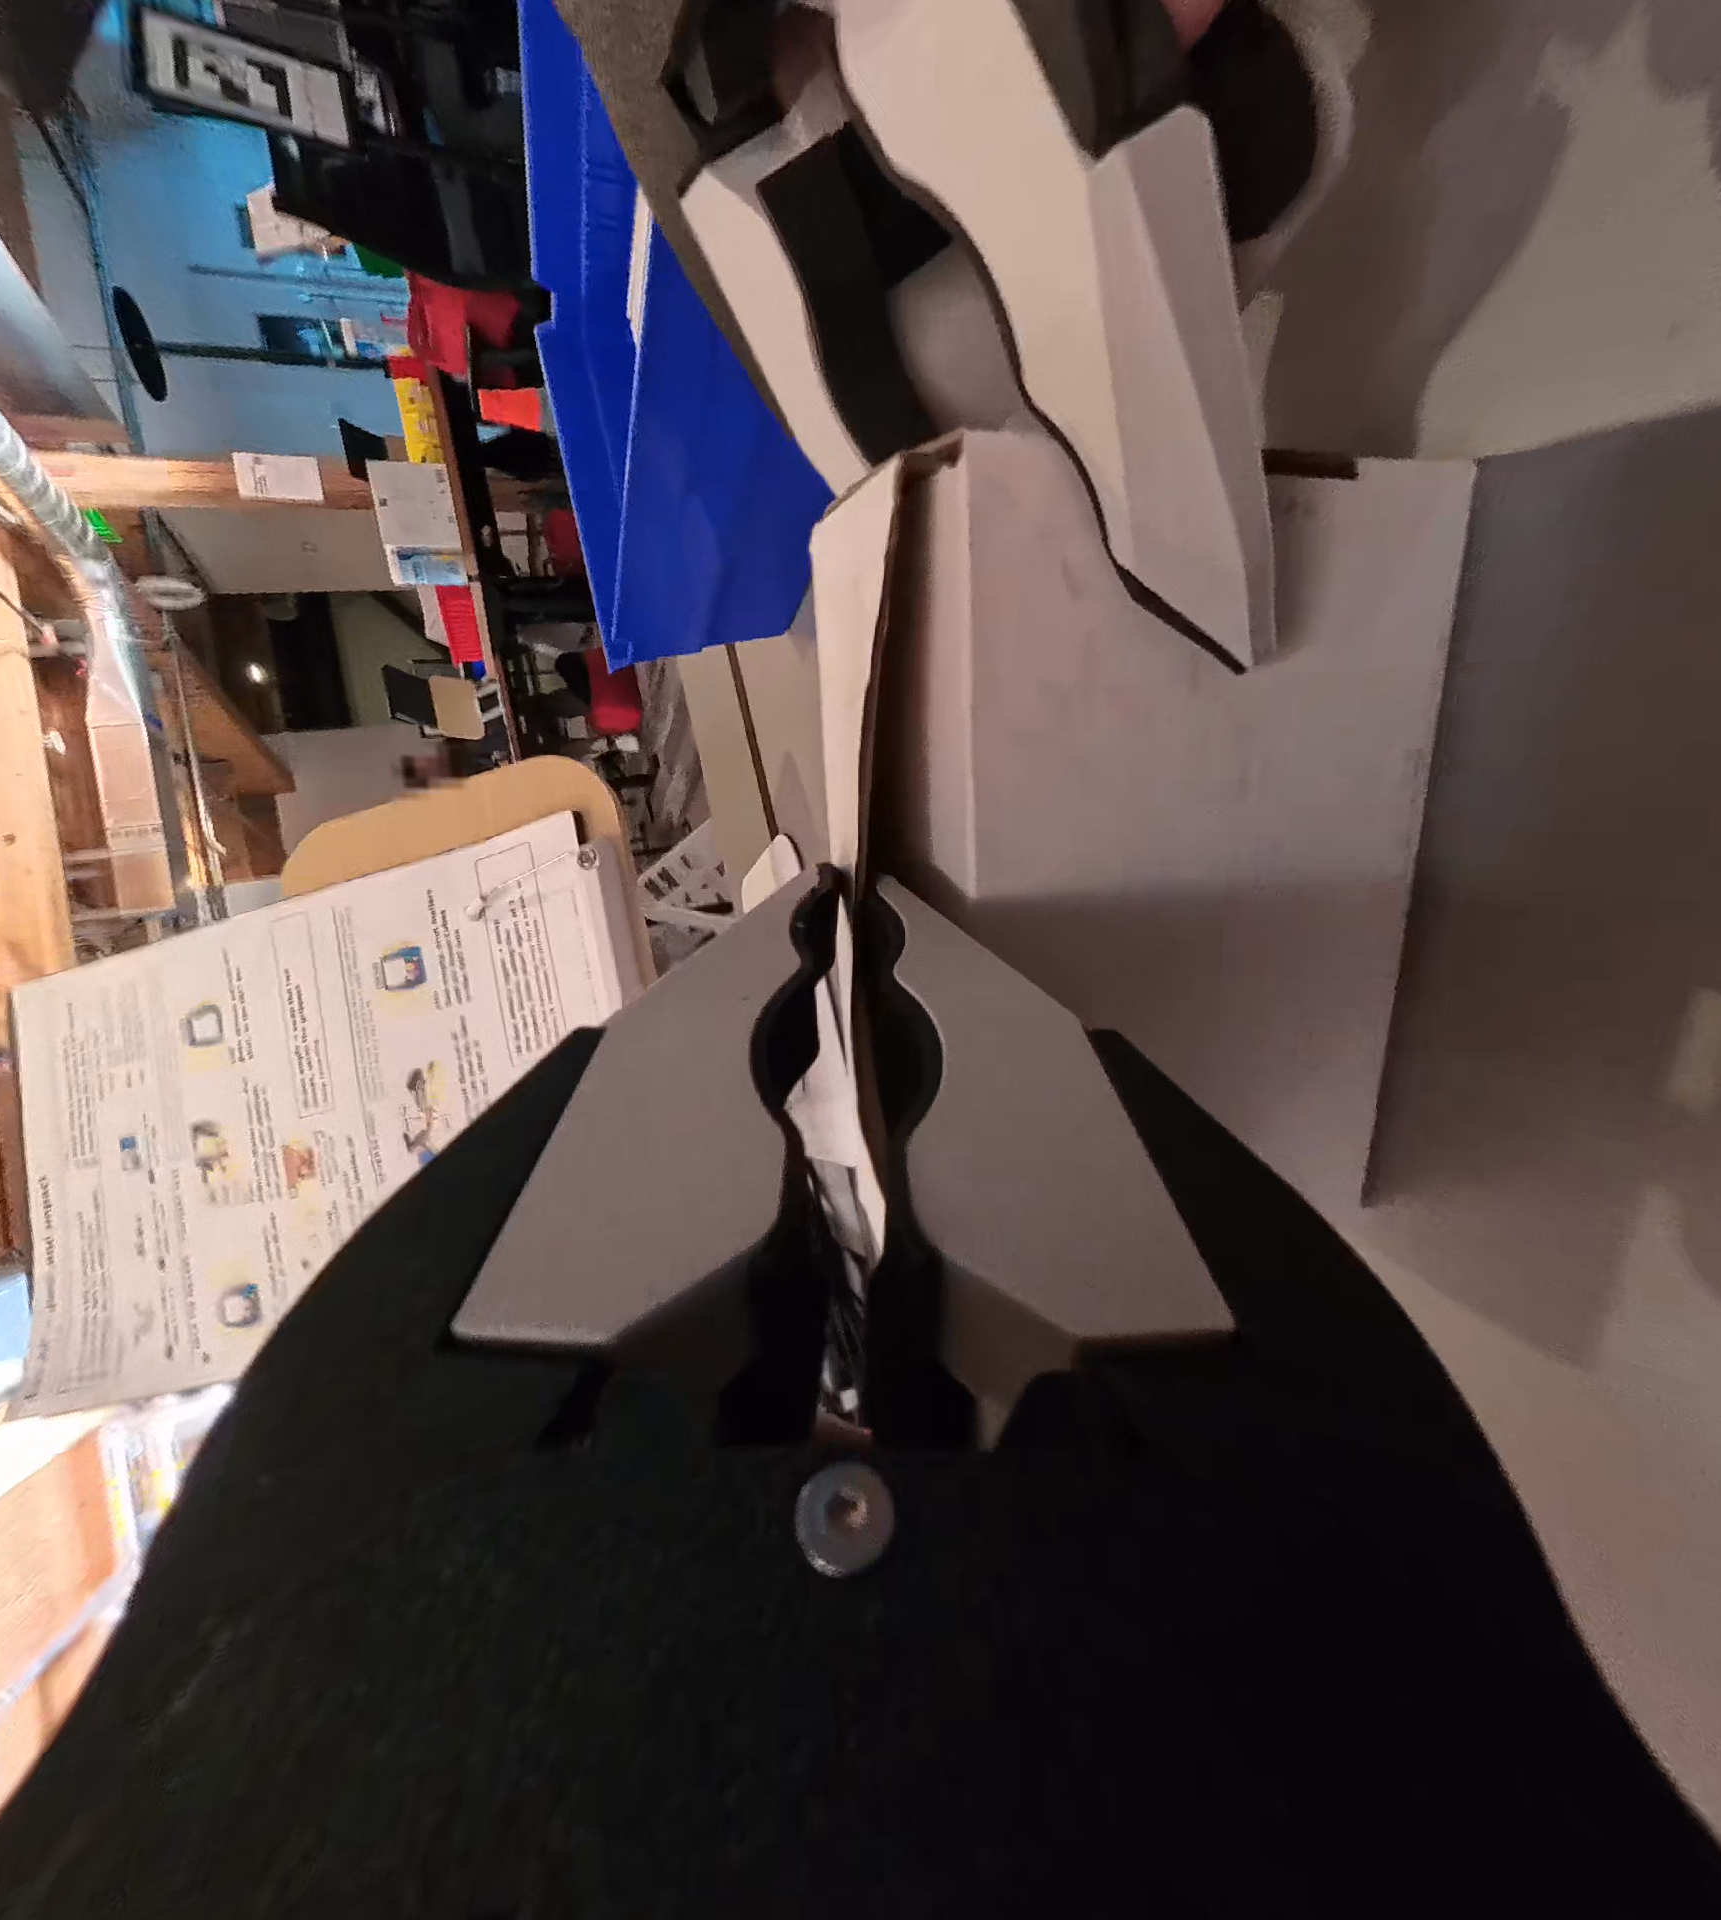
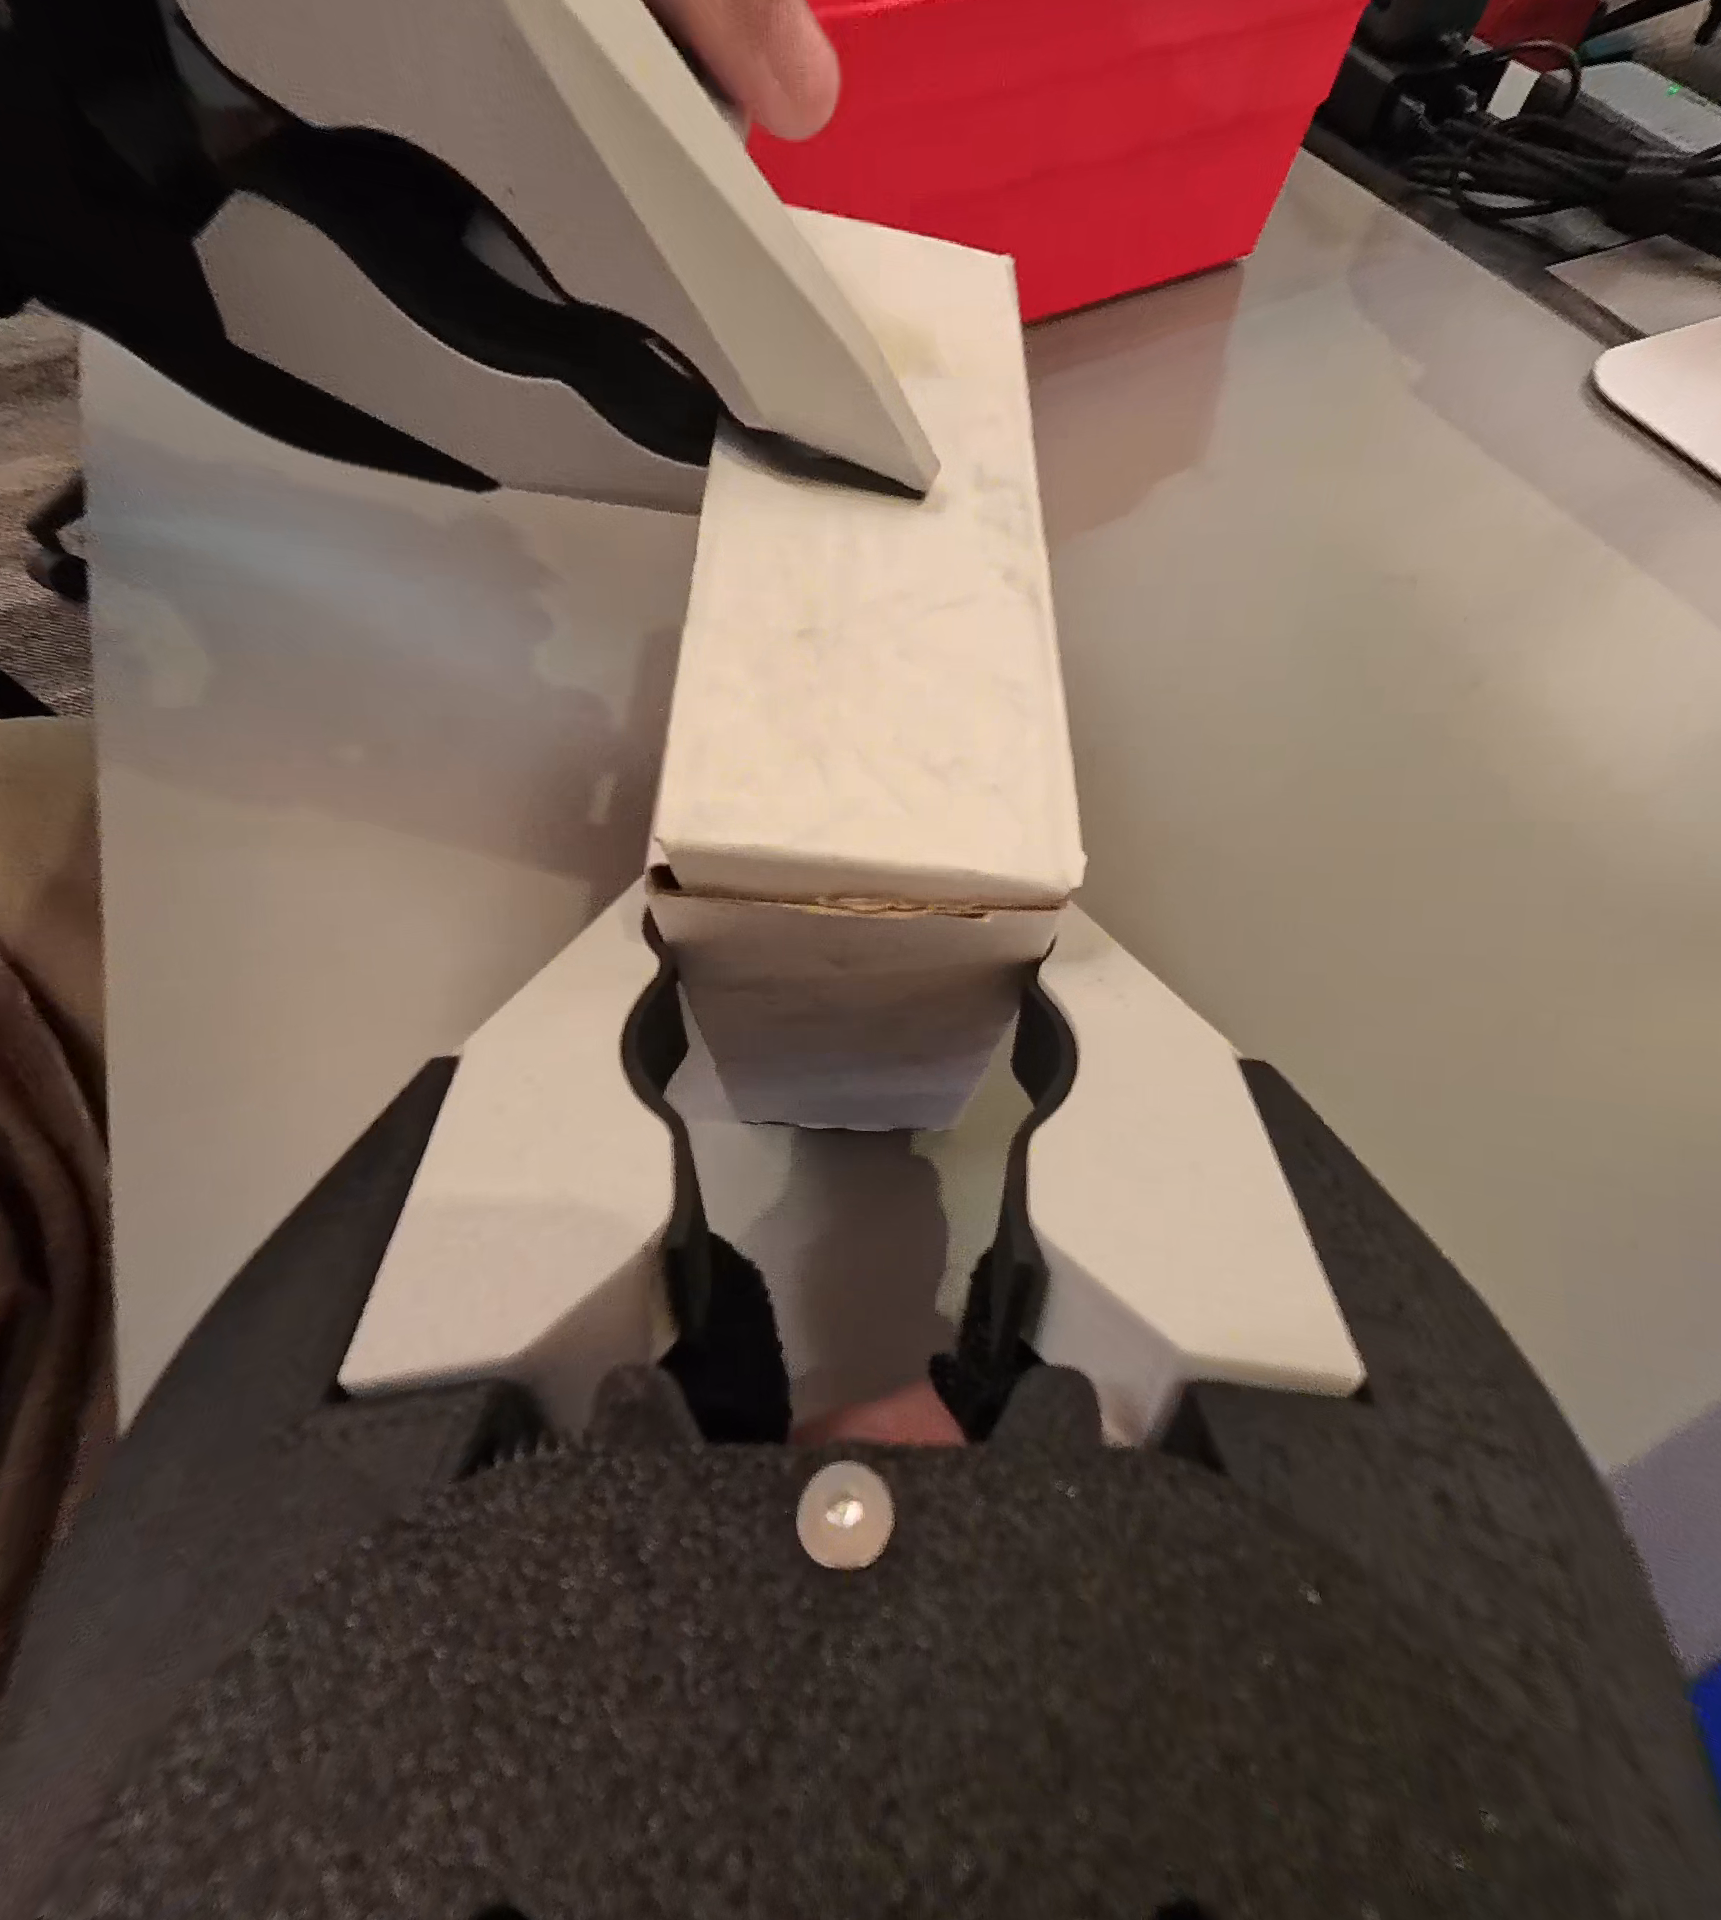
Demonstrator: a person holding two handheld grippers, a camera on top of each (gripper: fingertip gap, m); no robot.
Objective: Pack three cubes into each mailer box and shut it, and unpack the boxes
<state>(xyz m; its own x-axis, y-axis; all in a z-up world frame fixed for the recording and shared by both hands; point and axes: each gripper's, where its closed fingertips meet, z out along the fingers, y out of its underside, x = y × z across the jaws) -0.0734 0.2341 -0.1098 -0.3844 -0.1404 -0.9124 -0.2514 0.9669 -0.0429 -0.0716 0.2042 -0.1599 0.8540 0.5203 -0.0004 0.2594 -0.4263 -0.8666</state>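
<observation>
Your right claw [image 2: 851, 987] grips the near end of the white mailer box [image 2: 866, 675], one finger on each long side, so its opening is as wide as the box. The box lies on the grey worktop [image 2: 1355, 831], long and narrow, with its lid down; a thin seam shows at the near end.

Your left claw [image 1: 851, 935] is almost closed and pinches a thin white cardboard flap [image 1: 851, 727] at the edge of the same box. In the right wrist view this claw comes from the far side, and one finger [image 2: 814, 343] touches the top of the box at its far end.

A red bin [image 2: 1095, 156] stands behind the box, toward the far edge of the worktop. A blue bin [image 1: 690, 499] stands beside the box. The cubes are not visible.
</observation>
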